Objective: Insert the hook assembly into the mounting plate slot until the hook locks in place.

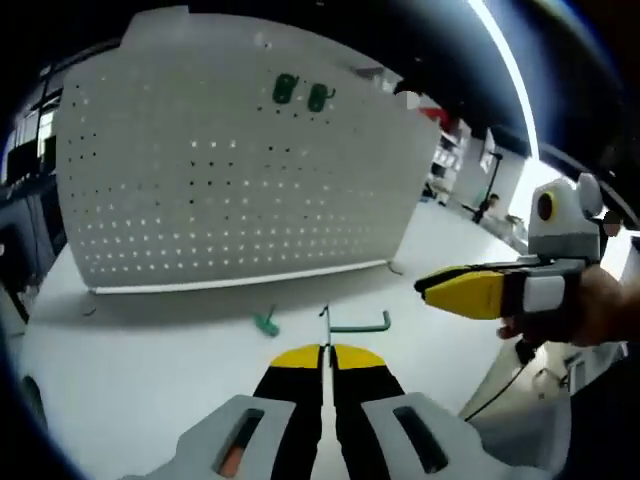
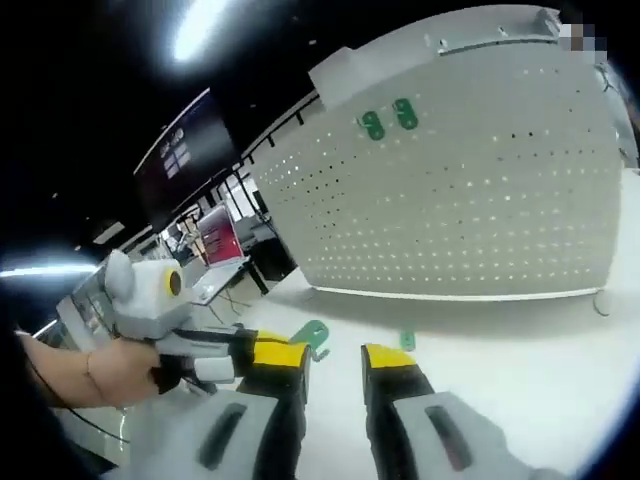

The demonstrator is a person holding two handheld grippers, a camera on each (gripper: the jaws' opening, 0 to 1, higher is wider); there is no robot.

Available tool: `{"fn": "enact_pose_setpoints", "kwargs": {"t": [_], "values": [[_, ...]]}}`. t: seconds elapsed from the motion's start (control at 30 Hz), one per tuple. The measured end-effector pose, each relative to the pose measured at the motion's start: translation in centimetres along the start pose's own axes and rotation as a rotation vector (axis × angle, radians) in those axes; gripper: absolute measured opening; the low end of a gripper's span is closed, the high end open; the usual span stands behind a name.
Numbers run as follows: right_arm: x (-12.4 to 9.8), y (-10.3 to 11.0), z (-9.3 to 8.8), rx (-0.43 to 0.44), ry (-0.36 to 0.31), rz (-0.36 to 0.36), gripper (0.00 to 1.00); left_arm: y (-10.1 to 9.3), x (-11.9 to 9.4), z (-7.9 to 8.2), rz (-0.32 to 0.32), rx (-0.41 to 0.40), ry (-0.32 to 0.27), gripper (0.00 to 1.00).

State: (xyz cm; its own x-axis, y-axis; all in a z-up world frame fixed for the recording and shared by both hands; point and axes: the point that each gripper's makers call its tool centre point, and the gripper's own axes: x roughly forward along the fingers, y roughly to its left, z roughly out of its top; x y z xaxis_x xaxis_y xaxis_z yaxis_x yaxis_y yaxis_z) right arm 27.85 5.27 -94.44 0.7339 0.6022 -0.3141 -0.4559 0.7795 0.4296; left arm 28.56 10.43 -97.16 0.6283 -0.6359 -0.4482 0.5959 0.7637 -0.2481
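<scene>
While the white pegboard (image 1: 240, 170) stands upright on the bench (image 1: 120, 380), two green hooks (image 1: 300, 93) already sit in its upper holes; whether locked, cannot tell. Left gripper (image 1: 325, 352): jaws closed together, a thin green hook (image 1: 358, 322) lying at their tips, seemingly pinched by its stem, well short of the board. Another green piece (image 1: 266, 322) lies loose on the bench near the board's foot. Right gripper (image 2: 335, 358): jaws apart, empty, with a small green part (image 2: 407, 340) just beyond. Judgement: early stage; the carry to the board, insertion and locking remain.
</scene>
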Motion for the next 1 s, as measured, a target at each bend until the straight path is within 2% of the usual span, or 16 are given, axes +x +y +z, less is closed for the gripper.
{"fn": "enact_pose_setpoints", "kwargs": {"t": [0.23, 0.4, 0.53, 0.7, 1.0], "values": [[1.7, 2.6, -0.3, 0.138, 0.012, 0.068, 0.18, -0.4, -1.6, 1.0, -0.05, -0.008, -0.058, 0.01], [2.5, 3.7, 0.2, 0.317, -0.018, 0.117, 0.12, -0.5, -2.6, 1.9, -0.073, 0.003, -0.097, 0.01], [2.9, 4.3, 0.6, 0.355, -0.023, 0.14, 0.08, -0.2, -3.2, 2.4, -0.082, 0.009, -0.124, 0.01], [3.6, 5.2, 0.8, 0.441, -0.025, 0.169, 0.06, 0.1, -3.6, 2.9, -0.087, 0.028, -0.143, 0.01], [4.5, 6.7, 1.0, 0.477, -0.026, 0.2, 0.01, 1.1, -4.7, 3.2, -0.09, 0.062, -0.163, 0.01]]}}
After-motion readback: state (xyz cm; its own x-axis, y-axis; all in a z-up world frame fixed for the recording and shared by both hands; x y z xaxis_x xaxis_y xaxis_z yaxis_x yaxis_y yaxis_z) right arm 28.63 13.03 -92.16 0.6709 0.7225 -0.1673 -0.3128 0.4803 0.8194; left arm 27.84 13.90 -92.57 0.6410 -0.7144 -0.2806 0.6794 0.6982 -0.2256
